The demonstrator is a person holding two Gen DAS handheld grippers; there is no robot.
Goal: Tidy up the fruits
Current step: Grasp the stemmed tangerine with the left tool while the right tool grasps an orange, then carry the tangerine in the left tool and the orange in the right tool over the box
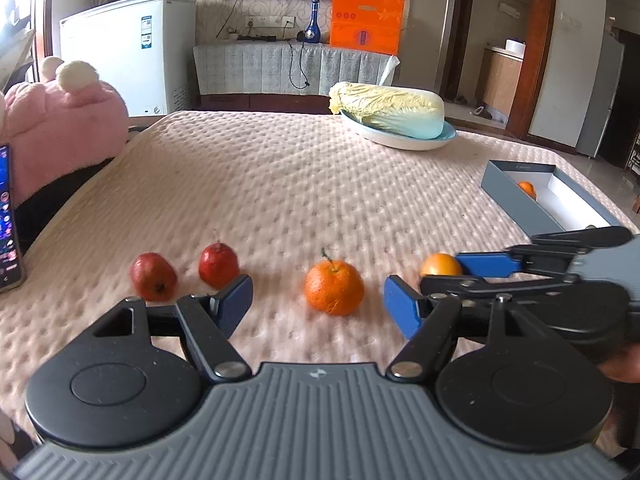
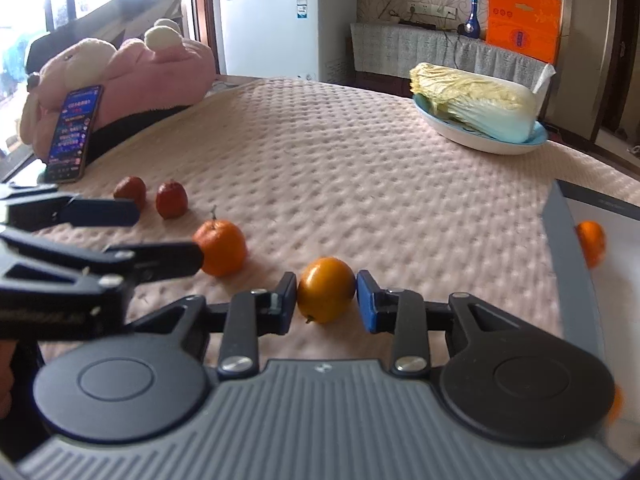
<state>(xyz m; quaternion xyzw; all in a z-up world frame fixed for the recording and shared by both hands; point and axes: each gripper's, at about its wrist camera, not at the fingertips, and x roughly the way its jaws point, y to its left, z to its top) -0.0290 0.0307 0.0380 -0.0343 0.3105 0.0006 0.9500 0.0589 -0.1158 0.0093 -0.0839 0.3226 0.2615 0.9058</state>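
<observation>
On the pink quilted cloth lie two small red fruits (image 1: 154, 276) (image 1: 218, 264), a stemmed tangerine (image 1: 334, 288) and a smooth orange fruit (image 2: 326, 290). My left gripper (image 1: 317, 286) is open, its blue pads apart on either side of the tangerine, not touching it. My right gripper (image 2: 326, 296) is shut on the smooth orange fruit, which still rests on the cloth. In the left wrist view the right gripper (image 1: 460, 270) reaches in from the right. A grey box (image 1: 516, 196) at the right holds another orange (image 1: 527, 189).
A napa cabbage (image 1: 388, 110) lies on a blue-rimmed plate (image 1: 400, 140) at the far right of the table. A lit phone (image 2: 72, 136) leans on a pink plush toy (image 2: 160, 68) at the left edge. The left gripper (image 2: 168, 236) sits close beside the right one.
</observation>
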